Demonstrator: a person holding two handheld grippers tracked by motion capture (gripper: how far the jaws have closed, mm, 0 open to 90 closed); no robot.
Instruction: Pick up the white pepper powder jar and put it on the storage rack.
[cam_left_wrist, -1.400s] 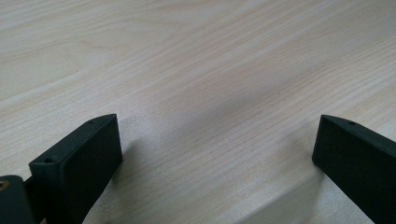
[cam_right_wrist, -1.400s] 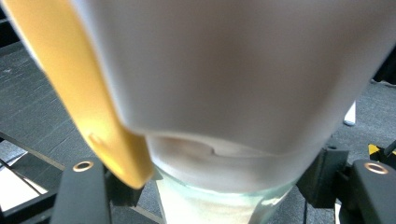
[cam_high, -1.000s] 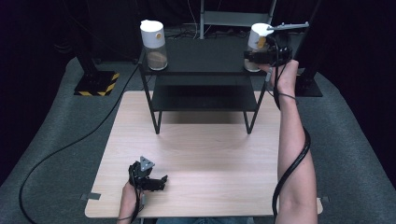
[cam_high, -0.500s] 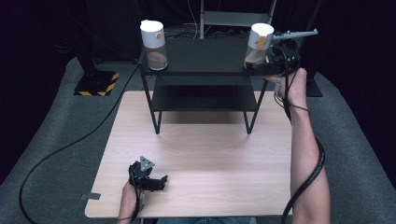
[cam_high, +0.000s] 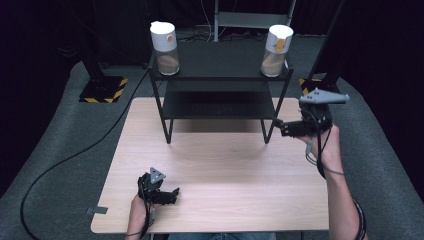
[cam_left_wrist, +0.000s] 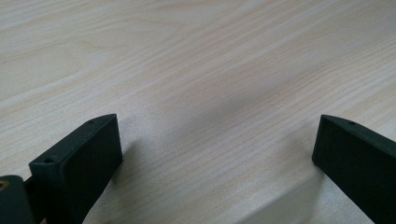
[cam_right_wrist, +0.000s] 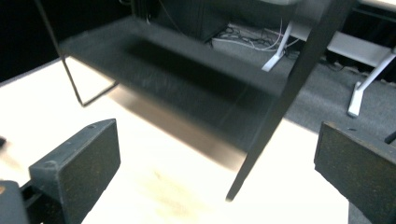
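Moved: right gripper (cam_high: 278, 125) has left the right jar (cam_high: 276, 50) standing on the top shelf (cam_high: 220, 67) and come down and toward the person, beside the rack's front right leg (cam_high: 270, 122); the left gripper (cam_high: 172, 192) has stayed put.
Right gripper: jaws have just been opening and now stand wide apart, with nothing between them.
Left gripper: rests low over the table (cam_high: 225, 170) near its front edge, jaws wide apart, nothing held.
Jars: right jar upright at the shelf's right end; left jar (cam_high: 165, 47) upright at its left end; the two are well apart.
Key relation: right jar lies above and beyond the right gripper, its long axis vertical; the right hand is far nearer to it.
Hard to see: right gripper view is blurred; contents of the jars look like a tan powder, though I cannot tell what.
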